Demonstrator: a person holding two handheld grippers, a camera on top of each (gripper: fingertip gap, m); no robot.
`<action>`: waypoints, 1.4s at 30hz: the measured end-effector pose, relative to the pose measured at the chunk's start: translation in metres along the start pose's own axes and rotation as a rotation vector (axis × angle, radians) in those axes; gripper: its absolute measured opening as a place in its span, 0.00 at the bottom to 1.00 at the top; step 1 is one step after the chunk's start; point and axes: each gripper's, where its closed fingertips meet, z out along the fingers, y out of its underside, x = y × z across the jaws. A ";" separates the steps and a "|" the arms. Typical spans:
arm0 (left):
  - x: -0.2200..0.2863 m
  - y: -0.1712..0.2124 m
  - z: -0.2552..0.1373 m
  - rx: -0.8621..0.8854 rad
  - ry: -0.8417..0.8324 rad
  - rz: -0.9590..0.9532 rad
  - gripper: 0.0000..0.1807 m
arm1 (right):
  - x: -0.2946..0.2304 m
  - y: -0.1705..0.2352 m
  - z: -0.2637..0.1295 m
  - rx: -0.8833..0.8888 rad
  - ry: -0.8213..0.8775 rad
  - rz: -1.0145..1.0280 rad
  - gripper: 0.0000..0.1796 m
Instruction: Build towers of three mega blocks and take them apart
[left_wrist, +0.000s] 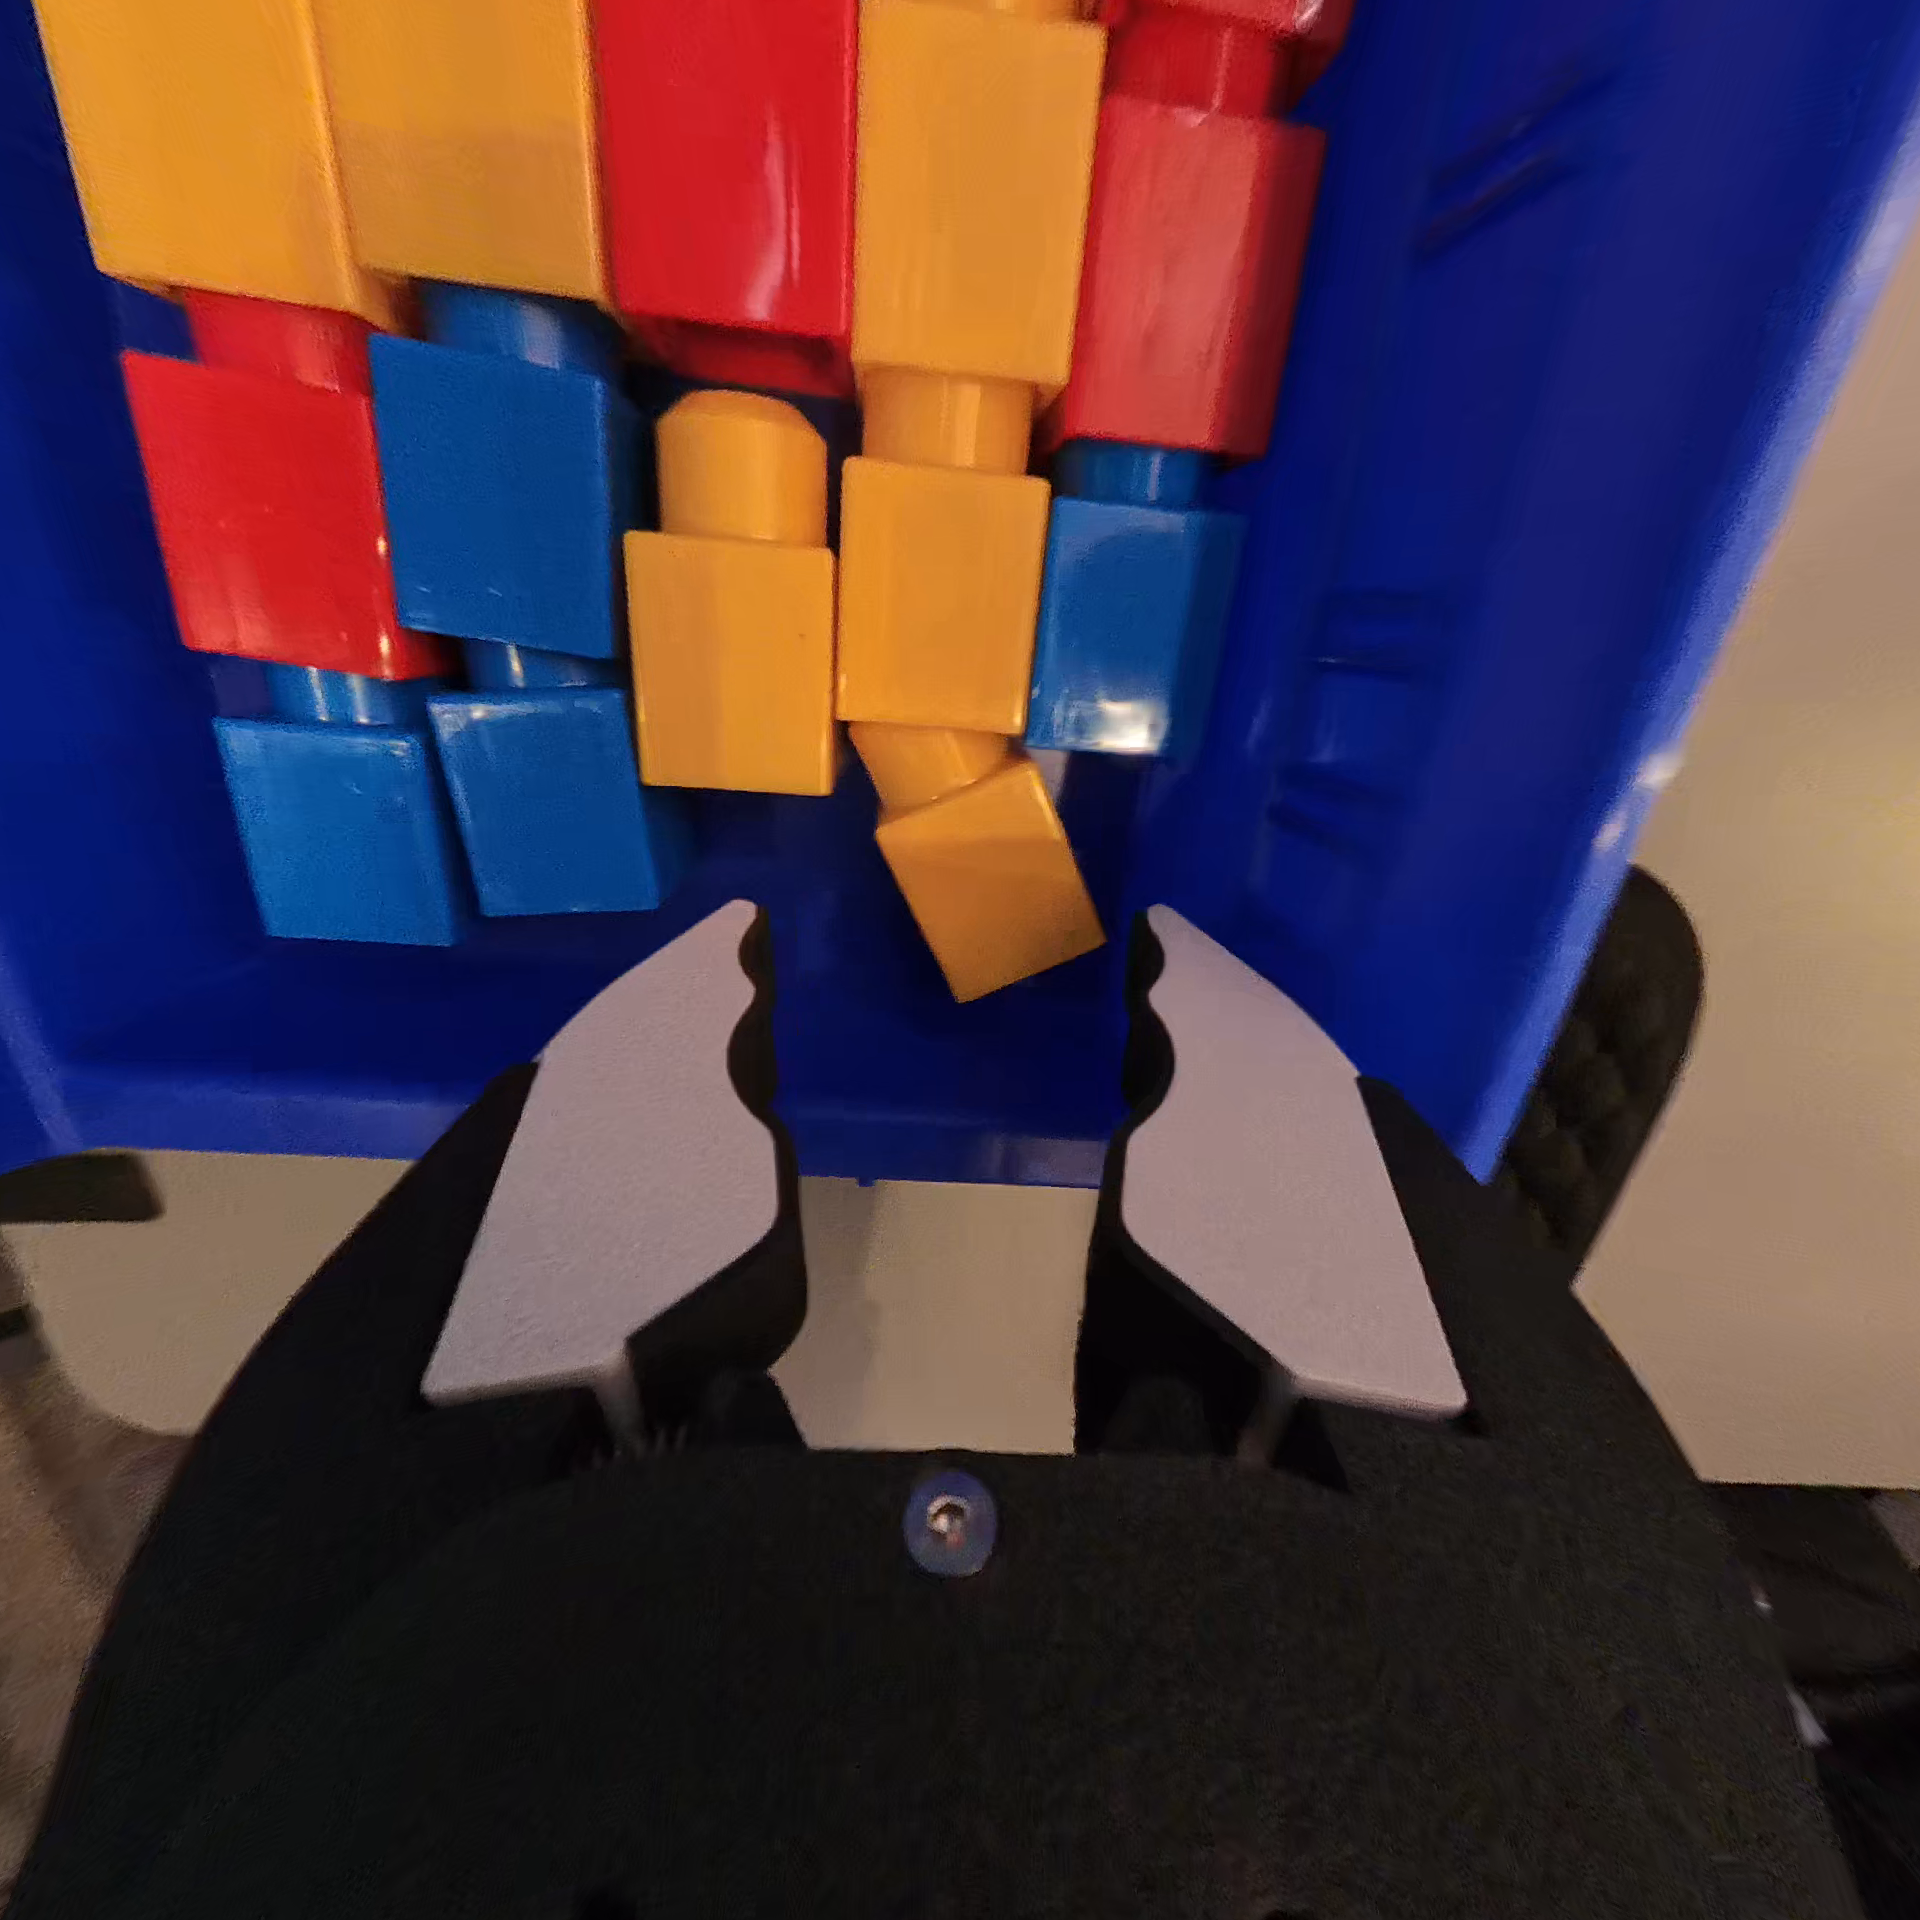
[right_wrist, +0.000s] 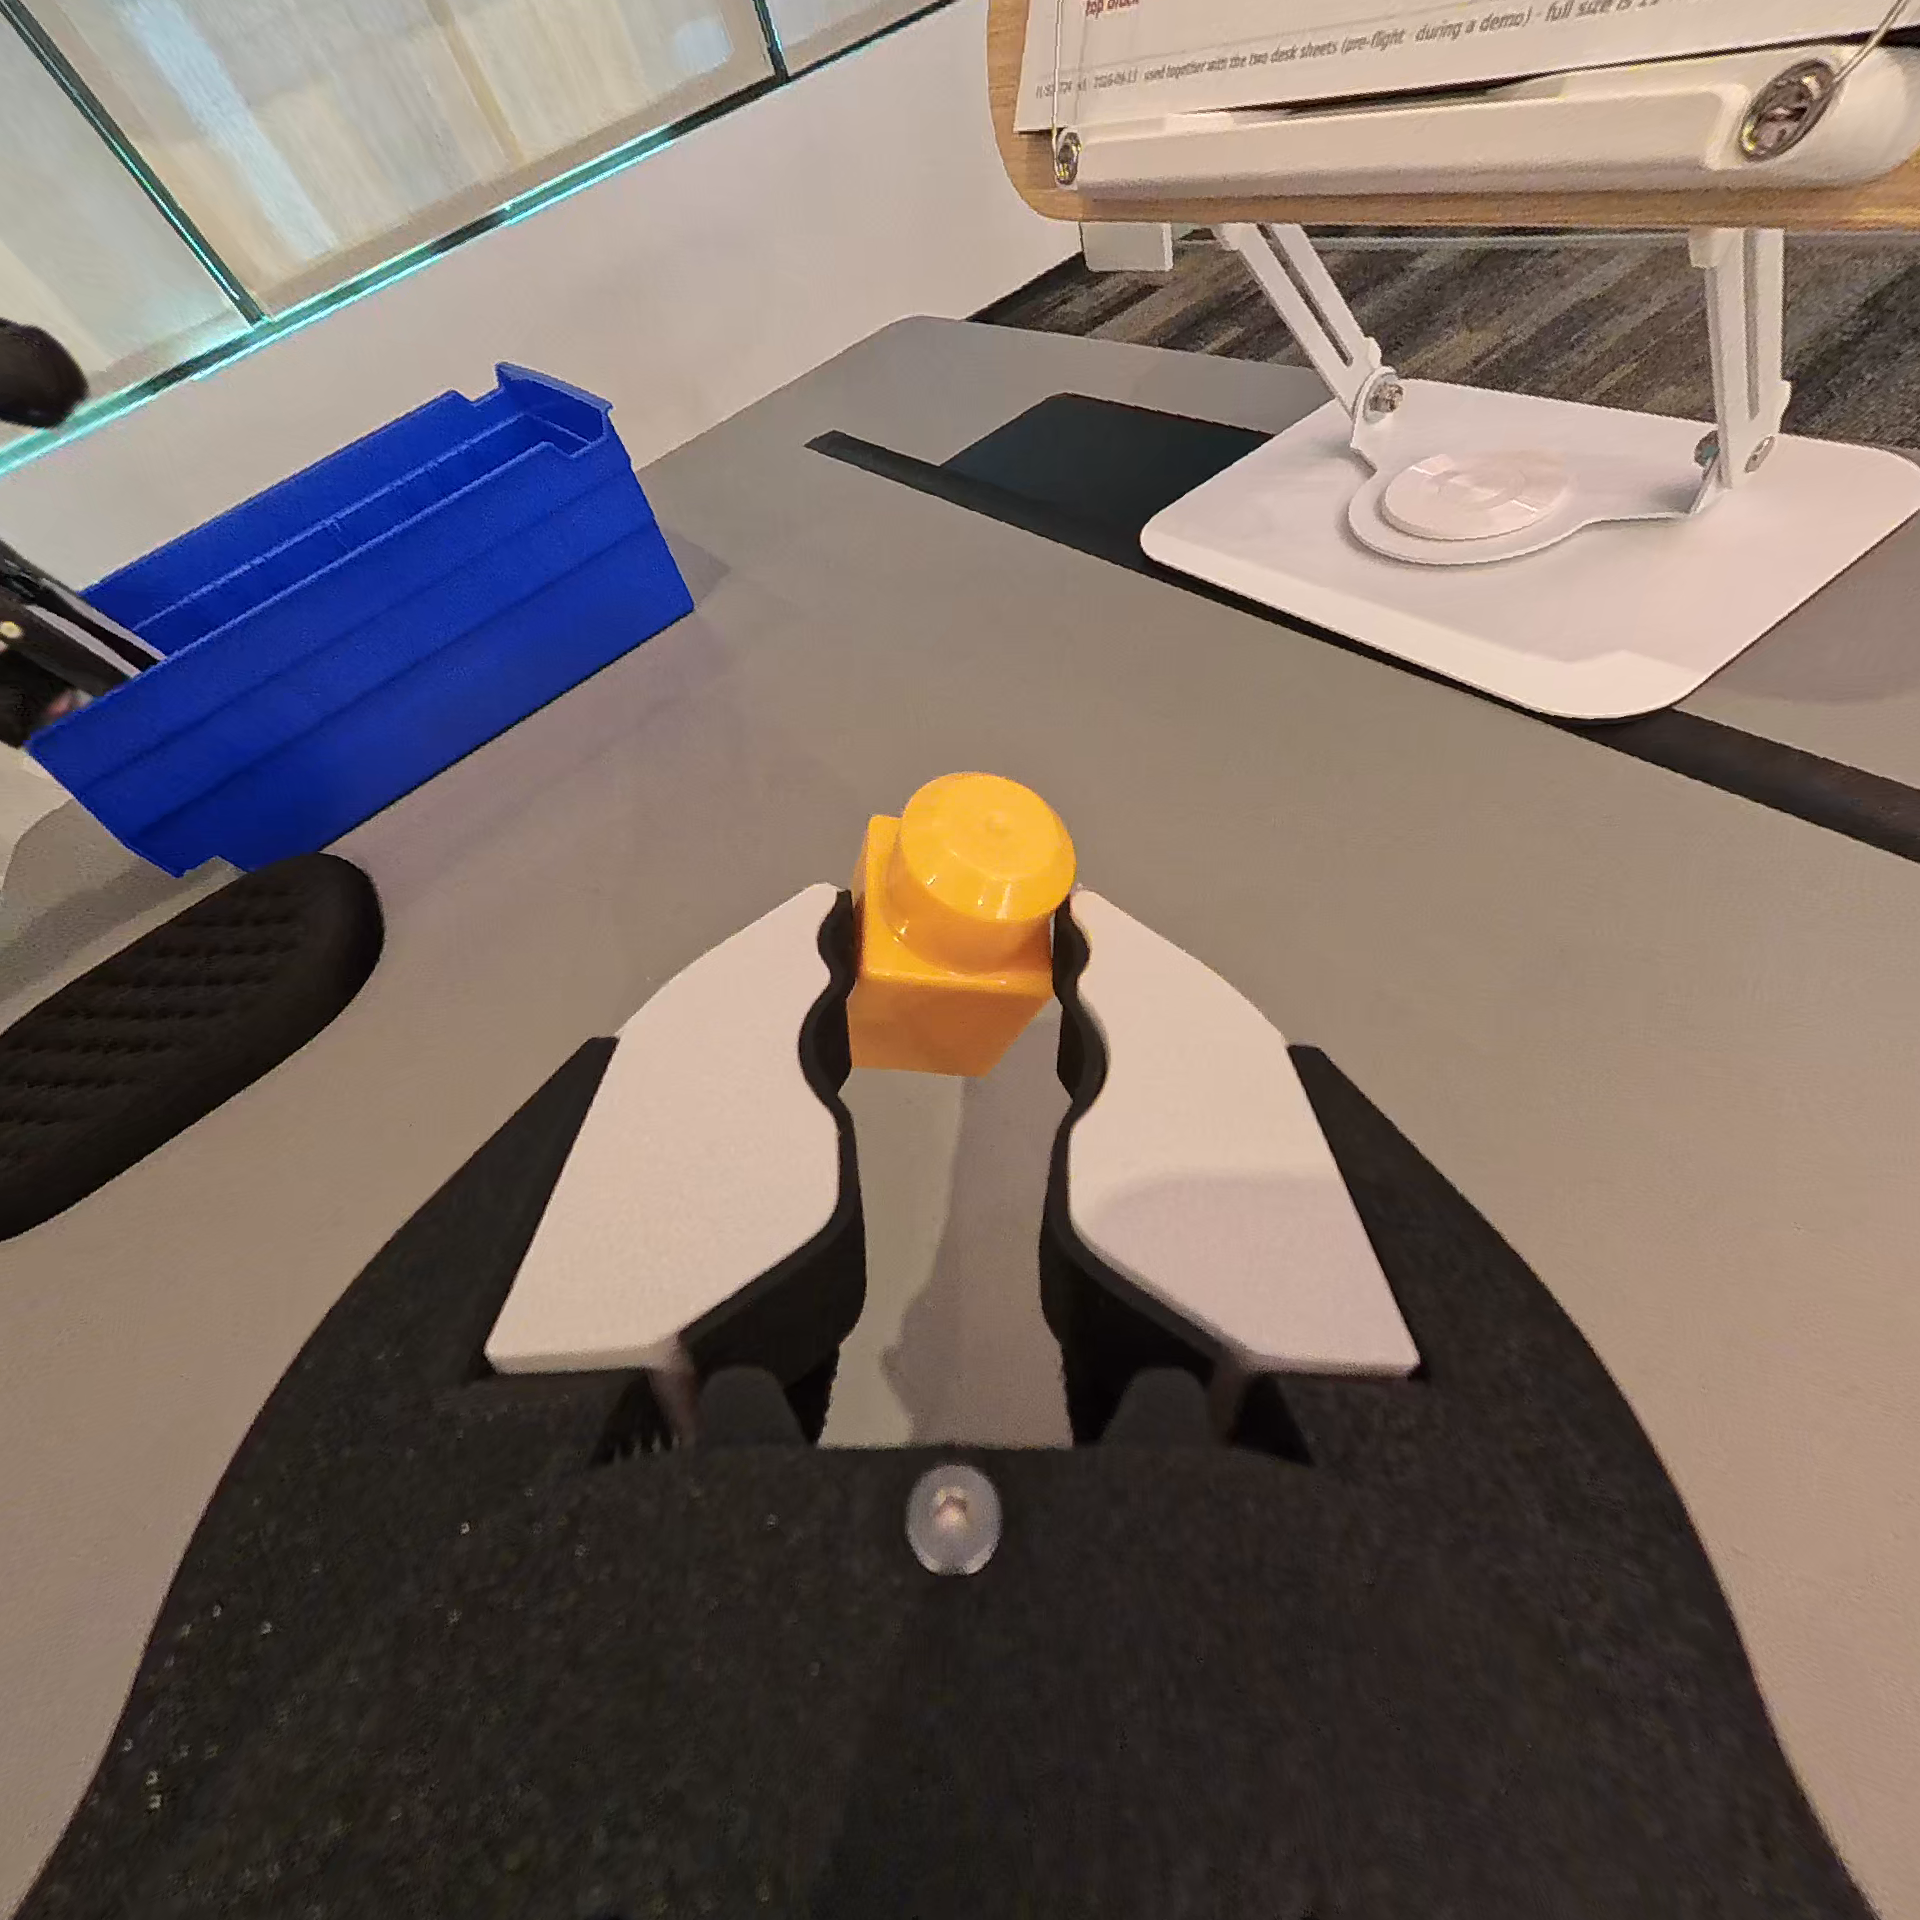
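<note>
Blocks of yellow, red and blue fill the blue bin (left_wrist: 1455, 520) ahead of the left hand-held gripper (left_wrist: 945, 935), whose jaws gape empty; a tilted yellow block (left_wrist: 987, 883) lies just beyond its fingertips. Right hand-held gripper (right_wrist: 951, 935) clamps a single yellow block (right_wrist: 951, 966), stud up, above the grey table (right_wrist: 1351, 935), bin well off to its left.

Left hand-held gripper (left_wrist: 948, 920) with jaws spread wide (nothing between), right hand-held gripper (right_wrist: 951, 914) clamped tight.
</note>
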 end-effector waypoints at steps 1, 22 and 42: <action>-0.002 0.000 0.002 -0.016 -0.023 0.008 0.36 | 0.000 0.001 0.000 -0.004 0.003 -0.002 0.20; -0.010 0.002 0.016 -0.099 -0.041 0.112 0.19 | 0.004 0.005 0.000 -0.037 0.022 -0.021 0.20; 0.132 -0.058 -0.157 0.676 0.589 0.406 0.19 | -0.005 -0.006 -0.008 0.040 -0.104 0.018 0.20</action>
